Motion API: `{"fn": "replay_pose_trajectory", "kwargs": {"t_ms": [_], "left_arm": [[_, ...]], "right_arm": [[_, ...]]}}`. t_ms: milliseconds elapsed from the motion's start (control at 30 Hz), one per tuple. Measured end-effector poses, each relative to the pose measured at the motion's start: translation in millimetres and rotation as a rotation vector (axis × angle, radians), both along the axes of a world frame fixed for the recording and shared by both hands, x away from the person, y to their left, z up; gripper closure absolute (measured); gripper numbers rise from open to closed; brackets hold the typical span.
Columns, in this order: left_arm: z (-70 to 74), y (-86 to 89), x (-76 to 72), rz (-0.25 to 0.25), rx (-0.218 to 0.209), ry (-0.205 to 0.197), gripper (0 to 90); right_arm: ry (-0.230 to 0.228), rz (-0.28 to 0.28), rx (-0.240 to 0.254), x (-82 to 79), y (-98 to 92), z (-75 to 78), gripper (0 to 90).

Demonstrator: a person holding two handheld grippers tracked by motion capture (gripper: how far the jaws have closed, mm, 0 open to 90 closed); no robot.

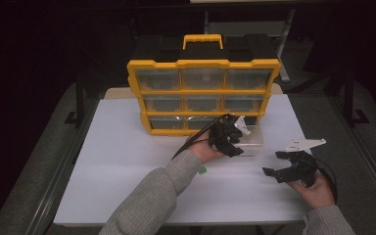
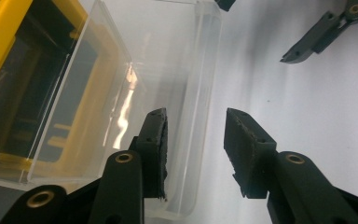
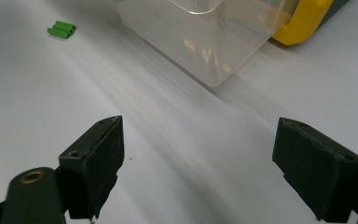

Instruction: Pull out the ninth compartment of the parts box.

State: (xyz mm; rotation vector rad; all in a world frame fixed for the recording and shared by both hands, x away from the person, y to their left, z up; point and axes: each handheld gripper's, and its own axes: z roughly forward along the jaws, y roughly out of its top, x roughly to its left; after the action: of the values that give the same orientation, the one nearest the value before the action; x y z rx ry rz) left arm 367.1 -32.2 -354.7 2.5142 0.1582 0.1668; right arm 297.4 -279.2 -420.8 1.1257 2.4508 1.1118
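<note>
My left tongs stand at the front lip of a clear plastic drawer pulled out of the yellow organiser.

The drawer [image 2: 135, 70] is a glossy, see-through box with rounded corners, part-way out of the bottom right slot of the organiser [image 1: 203, 90], its front end resting over the matte white table [image 1: 127, 161]. My left gripper [image 2: 196, 149] has its jaws set astride the drawer's front wall, one rough black pad inside, one outside; a gap shows by each pad, so they are parted, not pinching. My right gripper [image 3: 198, 168] hovers near the table's right edge, jaws spread wide with nothing between them. A small ribbed green piece [image 3: 61, 30] lies on the table, well apart from the drawer.
</note>
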Motion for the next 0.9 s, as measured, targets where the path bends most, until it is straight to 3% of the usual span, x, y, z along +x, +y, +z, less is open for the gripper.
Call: {"fn": "replay_pose_trajectory", "kwargs": {"t_ms": [400,567,900], "left_arm": [[11.2,7.8,-3.6,-0.006,-0.062,0.012,51.2],[18.7,14.6,-5.9,-0.010,-0.066,0.001,50.1],[32.3,35.4,-10.4,0.025,-0.104,-0.005,48.2]], "right_arm": [[0.000,-0.002,-0.005,-0.7,0.1,-0.6,15.5],[-0.007,0.008,-0.006,-1.8,3.3,1.1,15.4],[0.003,0.023,-0.012,-4.8,7.9,2.0,15.3]]}}
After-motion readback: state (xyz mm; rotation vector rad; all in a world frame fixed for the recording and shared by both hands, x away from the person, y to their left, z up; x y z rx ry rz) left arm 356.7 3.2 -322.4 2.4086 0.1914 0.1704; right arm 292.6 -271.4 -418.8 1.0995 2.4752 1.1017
